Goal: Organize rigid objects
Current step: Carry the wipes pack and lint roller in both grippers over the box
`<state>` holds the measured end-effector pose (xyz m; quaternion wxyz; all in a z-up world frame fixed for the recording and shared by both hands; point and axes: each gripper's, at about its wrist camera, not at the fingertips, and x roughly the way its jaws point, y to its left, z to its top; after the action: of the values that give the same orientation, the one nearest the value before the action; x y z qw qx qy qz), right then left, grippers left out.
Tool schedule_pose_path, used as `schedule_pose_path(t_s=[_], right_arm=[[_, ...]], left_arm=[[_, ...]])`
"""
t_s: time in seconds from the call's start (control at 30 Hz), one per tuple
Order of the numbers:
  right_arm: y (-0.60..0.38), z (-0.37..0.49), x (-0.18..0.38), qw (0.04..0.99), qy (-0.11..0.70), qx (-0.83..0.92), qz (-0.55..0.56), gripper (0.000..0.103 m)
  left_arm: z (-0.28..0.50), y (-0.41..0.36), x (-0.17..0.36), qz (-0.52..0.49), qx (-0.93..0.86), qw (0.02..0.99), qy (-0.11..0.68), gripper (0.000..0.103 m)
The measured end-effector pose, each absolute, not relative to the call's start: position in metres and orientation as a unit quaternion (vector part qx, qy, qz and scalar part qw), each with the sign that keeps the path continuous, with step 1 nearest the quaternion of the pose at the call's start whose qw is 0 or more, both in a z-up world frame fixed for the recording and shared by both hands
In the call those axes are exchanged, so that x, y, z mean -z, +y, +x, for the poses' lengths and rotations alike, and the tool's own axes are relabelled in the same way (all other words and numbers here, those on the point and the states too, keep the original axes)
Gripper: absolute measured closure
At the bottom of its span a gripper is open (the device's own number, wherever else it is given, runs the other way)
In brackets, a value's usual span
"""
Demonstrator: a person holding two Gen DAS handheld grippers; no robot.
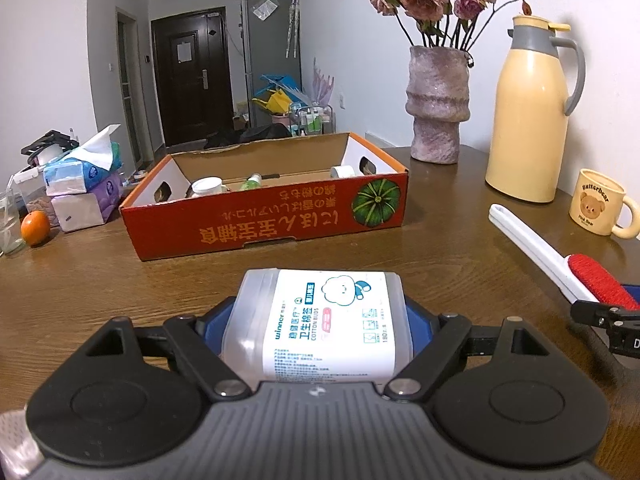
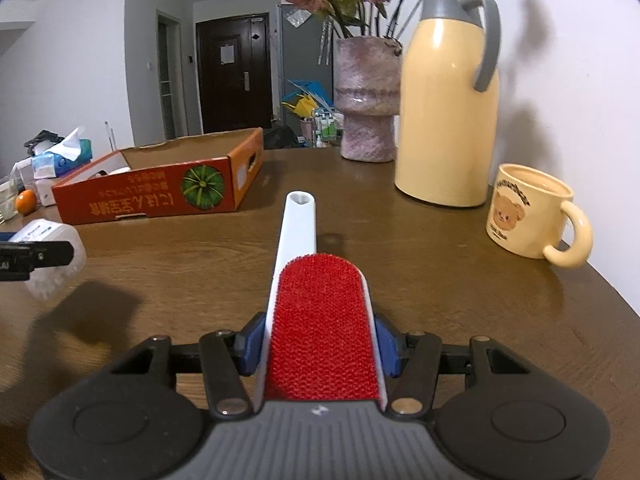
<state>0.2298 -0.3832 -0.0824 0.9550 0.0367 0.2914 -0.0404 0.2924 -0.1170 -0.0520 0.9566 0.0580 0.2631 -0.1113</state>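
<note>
Jaws clench both loads – left on cotton-bud box (image 1: 320, 324), right on lint brush (image 2: 322, 328) – both tilted tableward.

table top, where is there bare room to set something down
Bare wood lies between the orange box and the cotton bud box in the left claw, and between the orange box and the vase. It is crowded by the tissue packs and around the jug and mug.
</note>
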Motion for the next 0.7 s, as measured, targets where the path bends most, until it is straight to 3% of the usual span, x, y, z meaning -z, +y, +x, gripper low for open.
schedule_pose_path(t_s=[0.7], right_arm=[[-0.315, 0.253, 0.046, 0.968, 0.252, 0.006, 0.02, 0.048]], left_arm=[[0.3, -0.072, 0.027, 0.026, 0.104, 0.967, 0.229, 0.019]])
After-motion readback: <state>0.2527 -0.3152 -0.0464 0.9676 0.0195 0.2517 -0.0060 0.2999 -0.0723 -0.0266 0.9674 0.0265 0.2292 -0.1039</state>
